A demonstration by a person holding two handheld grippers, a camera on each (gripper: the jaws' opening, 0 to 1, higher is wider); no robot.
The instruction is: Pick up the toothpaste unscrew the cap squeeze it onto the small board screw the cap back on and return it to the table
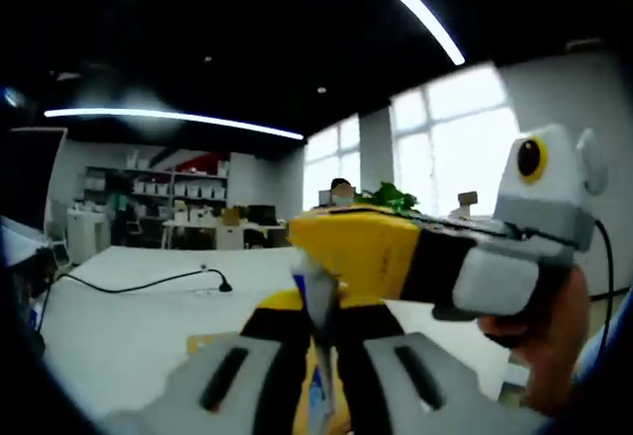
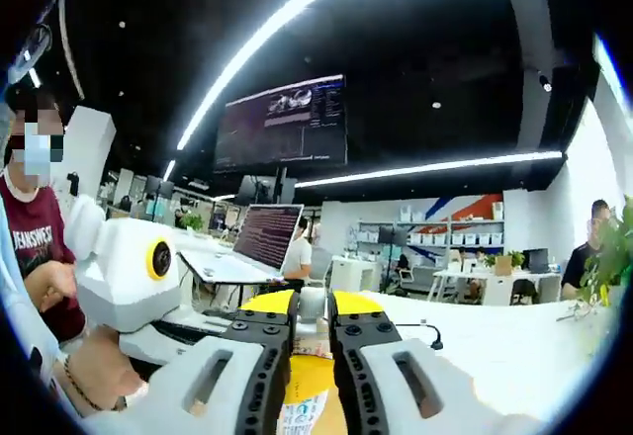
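Note:
The white toothpaste tube (image 1: 317,308) with blue print stands between my left gripper's (image 1: 315,344) jaws, which are shut on its body. From the right, a hand (image 1: 554,336) brings in the yellow right gripper (image 1: 328,275), whose head sits on the tube's top end. In the right gripper view, my right gripper (image 2: 312,321) is shut on the tube's pale cap (image 2: 312,306), and the printed tube (image 2: 301,411) shows below between the jaws. A hand (image 2: 87,376) holds the left gripper in from the left side. The small board is hidden.
A white table (image 1: 129,331) lies below with a black cable (image 1: 138,285) across it. An open laptop (image 2: 262,242) stands on a desk behind, under a hanging screen (image 2: 282,119). A person (image 2: 35,247) is close on the left; others sit farther back.

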